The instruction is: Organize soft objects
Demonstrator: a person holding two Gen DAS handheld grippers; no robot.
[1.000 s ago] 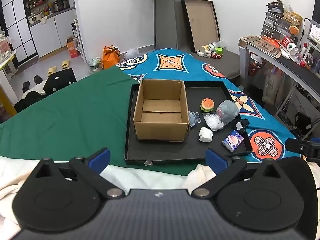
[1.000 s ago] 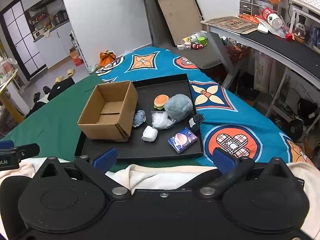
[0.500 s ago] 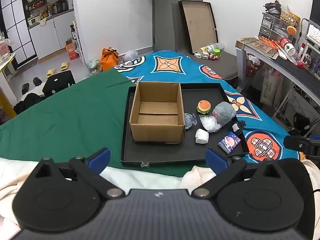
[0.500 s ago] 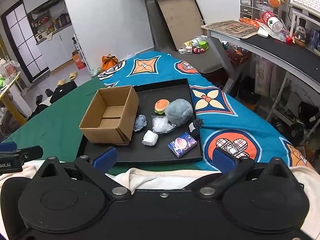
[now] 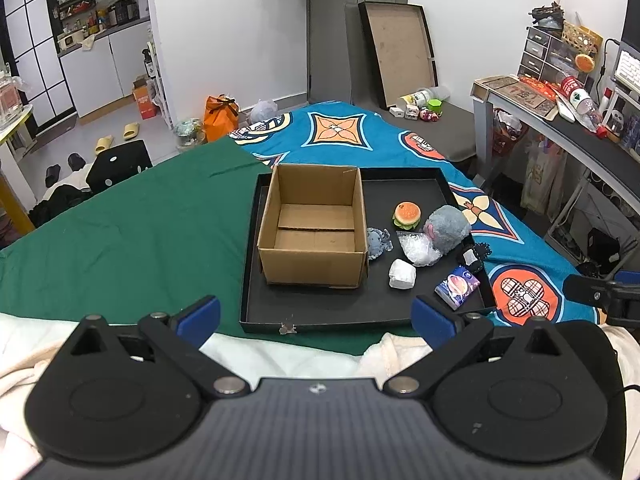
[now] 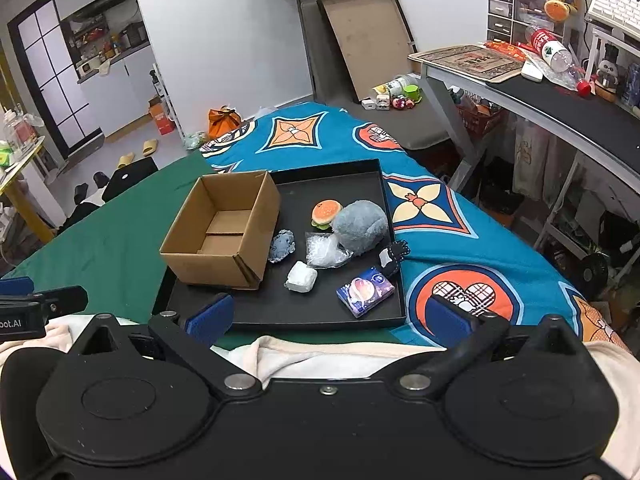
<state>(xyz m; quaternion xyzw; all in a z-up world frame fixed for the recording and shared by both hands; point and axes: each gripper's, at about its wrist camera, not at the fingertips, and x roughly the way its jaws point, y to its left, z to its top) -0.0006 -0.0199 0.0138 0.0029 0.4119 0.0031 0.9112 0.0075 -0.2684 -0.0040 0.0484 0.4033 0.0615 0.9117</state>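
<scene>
A black tray [image 5: 320, 312] [image 6: 372, 168] lies on the bed with an empty open cardboard box [image 5: 314, 232] [image 6: 224, 232] in its left half. Right of the box lie a burger toy [image 5: 407, 214] [image 6: 326, 213], a grey plush [image 5: 447, 230] [image 6: 360, 226], a clear plastic bag [image 5: 418, 248] [image 6: 324, 249], a small blue toy [image 5: 378, 242] [image 6: 282, 245], a white soft block [image 5: 401, 274] [image 6: 301, 277], a purple tissue pack [image 5: 457, 286] [image 6: 365, 290] and a black-and-white piece [image 5: 474, 254] [image 6: 392, 255]. My left gripper [image 5: 316, 316] and right gripper [image 6: 332, 316] both hover open before the tray's near edge, holding nothing.
A green cloth [image 5: 132, 232] covers the bed's left part, a blue patterned blanket [image 5: 520, 248] the right. A cluttered desk [image 6: 560, 96] stands at the right. A cream blanket [image 5: 288, 356] lies under the grippers. A flat box lid [image 5: 400, 48] leans on the far wall.
Both grippers have pulled back and risen slightly, so the tray and box look a little farther away. Nothing on the tray has moved, and both grippers stay open.
</scene>
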